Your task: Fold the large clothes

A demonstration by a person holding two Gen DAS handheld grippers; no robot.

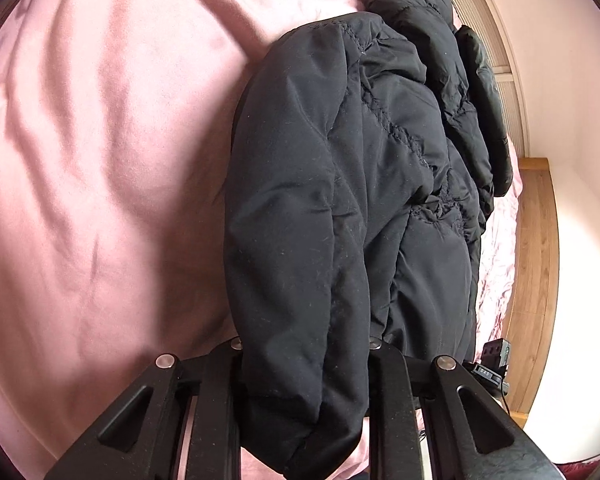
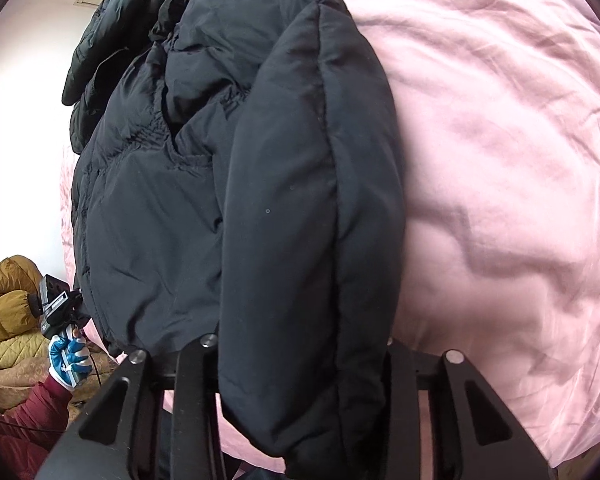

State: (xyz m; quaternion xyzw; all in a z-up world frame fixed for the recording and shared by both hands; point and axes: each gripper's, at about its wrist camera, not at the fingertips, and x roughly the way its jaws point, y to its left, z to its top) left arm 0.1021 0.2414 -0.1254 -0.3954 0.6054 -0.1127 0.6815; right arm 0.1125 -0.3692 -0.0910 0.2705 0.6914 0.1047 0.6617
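A black padded jacket (image 1: 340,168) lies lengthwise on a pink bed sheet (image 1: 100,160). My left gripper (image 1: 304,360) is shut on a thick folded edge of the jacket, which bulges between its two fingers and hangs toward the camera. In the right wrist view the same jacket (image 2: 204,184) fills the middle. My right gripper (image 2: 300,352) is shut on another thick fold of it, with the sheet (image 2: 500,160) to the right. The left gripper (image 2: 58,304), held by a blue-gloved hand, shows at the lower left of that view.
A wooden bed frame (image 1: 536,264) and white wall run along the right of the left wrist view. A slatted panel (image 1: 476,12) stands beyond the jacket. Mustard-yellow quilted clothes (image 2: 8,312) lie piled at the lower left of the right wrist view.
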